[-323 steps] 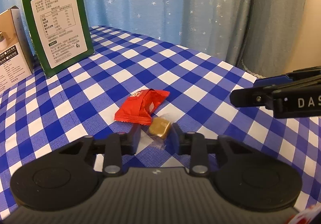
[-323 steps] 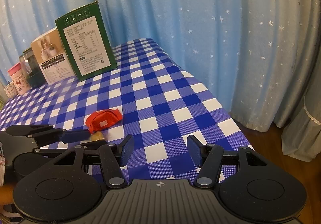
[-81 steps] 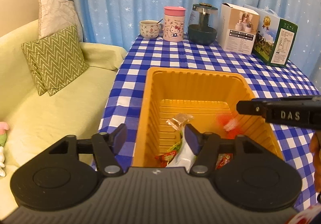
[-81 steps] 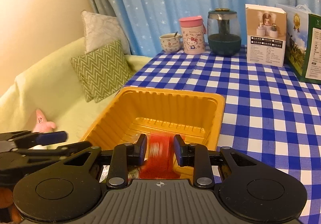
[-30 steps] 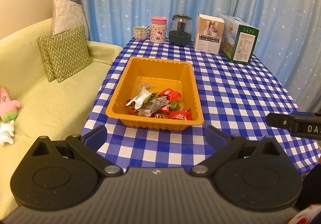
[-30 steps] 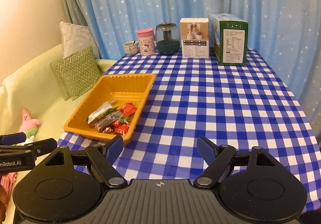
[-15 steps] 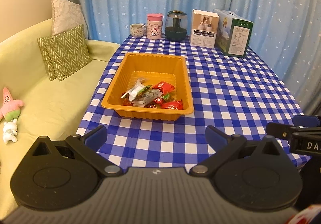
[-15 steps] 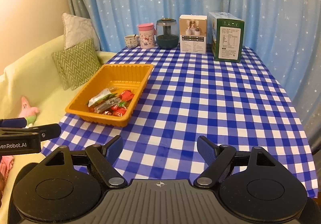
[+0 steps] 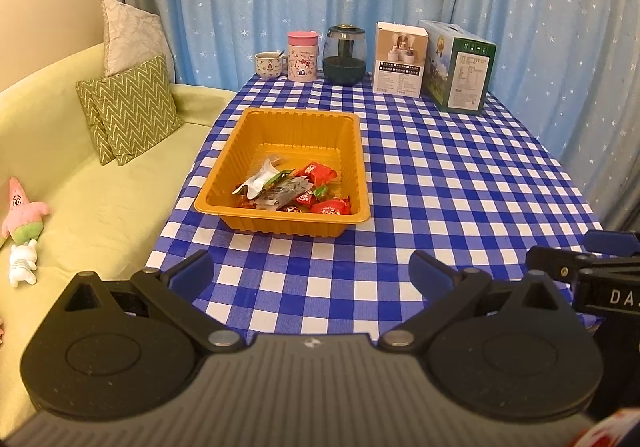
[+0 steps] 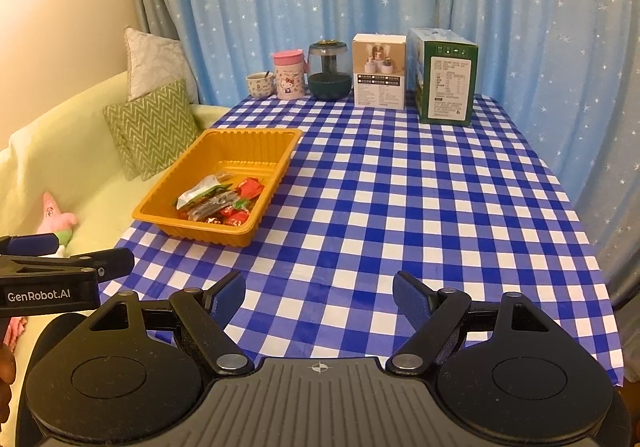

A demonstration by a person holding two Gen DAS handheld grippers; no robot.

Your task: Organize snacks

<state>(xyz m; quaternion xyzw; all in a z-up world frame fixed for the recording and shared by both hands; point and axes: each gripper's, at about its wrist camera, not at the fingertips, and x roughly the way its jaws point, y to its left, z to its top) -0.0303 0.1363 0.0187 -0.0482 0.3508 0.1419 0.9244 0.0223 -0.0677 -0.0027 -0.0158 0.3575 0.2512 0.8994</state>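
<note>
An orange tray (image 9: 296, 121) (image 10: 248, 137) sits on the left half of the blue checked table. Several wrapped snacks (image 9: 294, 193) (image 10: 218, 203), red, green and silvery, lie in its near end. My left gripper (image 9: 310, 273) is open and empty, held back over the table's near edge, well short of the tray. My right gripper (image 10: 318, 293) is open and empty over the near edge too, to the right of the tray. Each gripper shows at the side of the other's view.
Along the table's far edge stand a small cup (image 9: 269, 65), a pink mug (image 9: 303, 55), a dark glass jar (image 9: 345, 54), a white box (image 9: 400, 59) and a green box (image 9: 460, 67). A yellow-green sofa (image 9: 100, 183) with cushions adjoins the table's left side. Blue curtains hang behind.
Both grippers have drawn further back from the tray, so more of the table shows. Both stay open and empty. The snacks in the tray have not moved.
</note>
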